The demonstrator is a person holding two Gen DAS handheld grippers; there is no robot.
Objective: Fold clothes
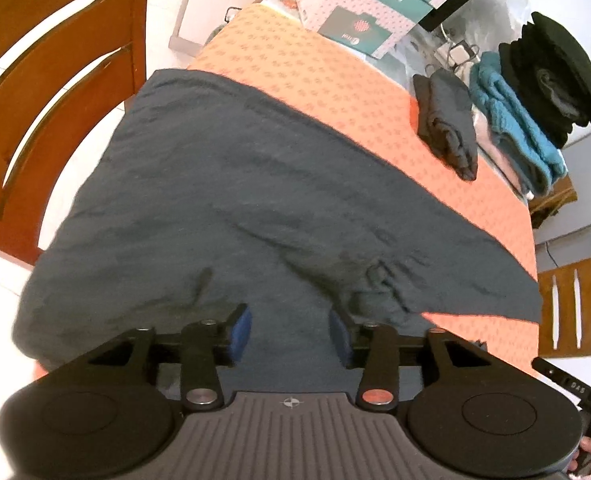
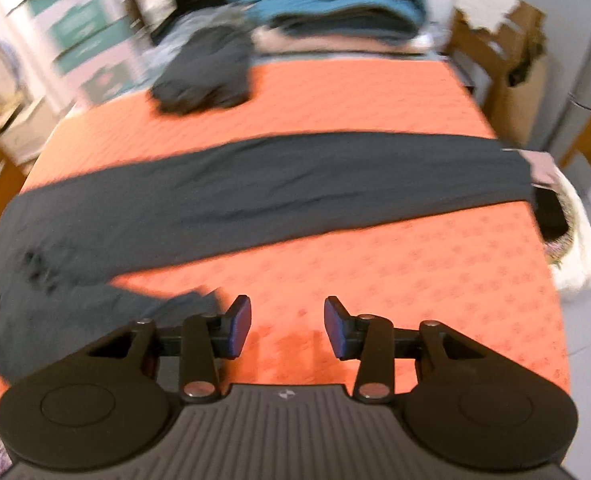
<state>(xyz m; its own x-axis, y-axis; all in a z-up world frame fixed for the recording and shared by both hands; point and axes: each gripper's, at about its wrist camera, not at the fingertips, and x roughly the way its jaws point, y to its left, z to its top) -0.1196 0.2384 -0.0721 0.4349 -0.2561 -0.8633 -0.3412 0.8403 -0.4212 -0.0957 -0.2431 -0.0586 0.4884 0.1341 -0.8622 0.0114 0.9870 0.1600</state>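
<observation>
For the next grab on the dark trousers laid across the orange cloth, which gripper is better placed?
Probably left. The left gripper hangs with open jaws directly over the dark trousers, fabric showing between them. The right gripper, also open, sits over bare orange cloth, the trousers off to one side.

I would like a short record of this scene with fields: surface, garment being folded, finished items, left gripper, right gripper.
surface: orange patterned cloth on the table
garment being folded: dark trousers spread flat across the cloth
finished items: folded grey piece apart; teal stack; black stack
left gripper: open, above the trousers, nothing between its fingers
right gripper: open, above bare orange cloth, empty
</observation>
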